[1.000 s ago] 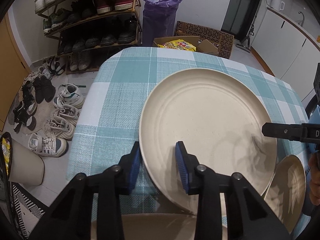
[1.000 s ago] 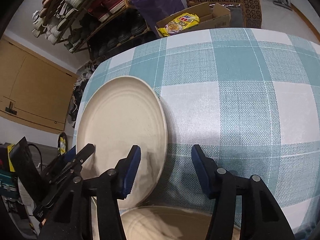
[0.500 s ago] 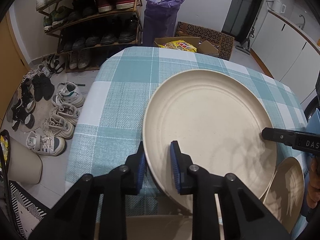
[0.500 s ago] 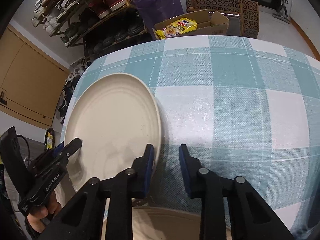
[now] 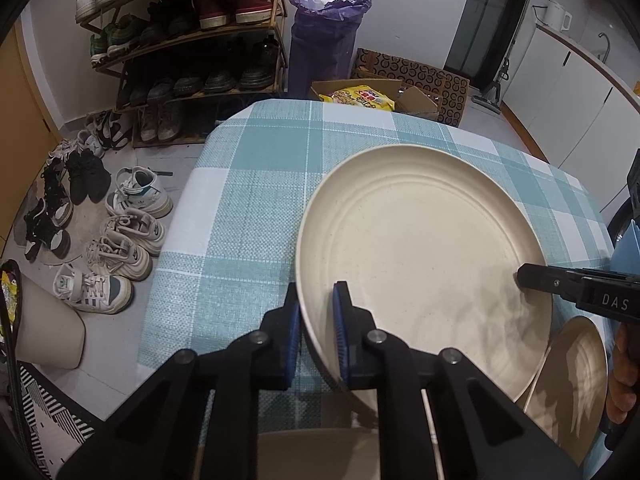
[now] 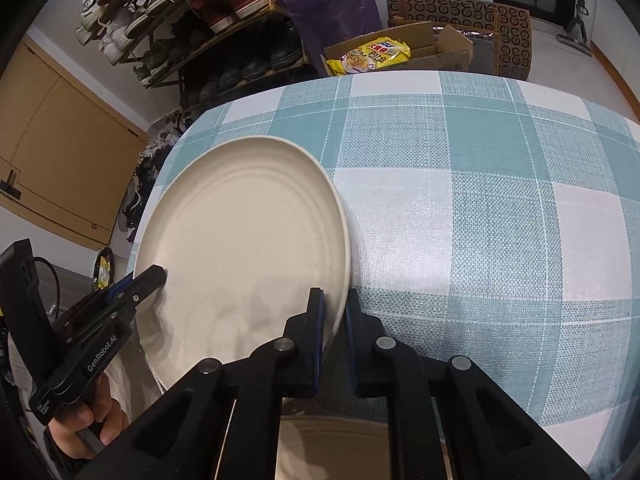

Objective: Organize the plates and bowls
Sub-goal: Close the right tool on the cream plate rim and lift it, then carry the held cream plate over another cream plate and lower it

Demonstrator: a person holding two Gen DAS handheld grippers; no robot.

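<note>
A large round cream plate (image 5: 424, 248) is held tilted above a table covered by a teal-and-white checked cloth (image 5: 248, 200). Its rim at 7 o'clock is clamped by the left gripper (image 5: 316, 332); its opposite rim is clamped by the right gripper (image 6: 333, 320). A smaller cream dish (image 5: 568, 384) is seen at 4 o'clock, partly under the plate.

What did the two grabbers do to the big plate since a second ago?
Both closed in. The left gripper and the right gripper, open a second ago, are now shut on opposite rims of the big cream plate, which looks tipped up off the checked tablecloth. The smaller plate beside it stayed put.
</note>
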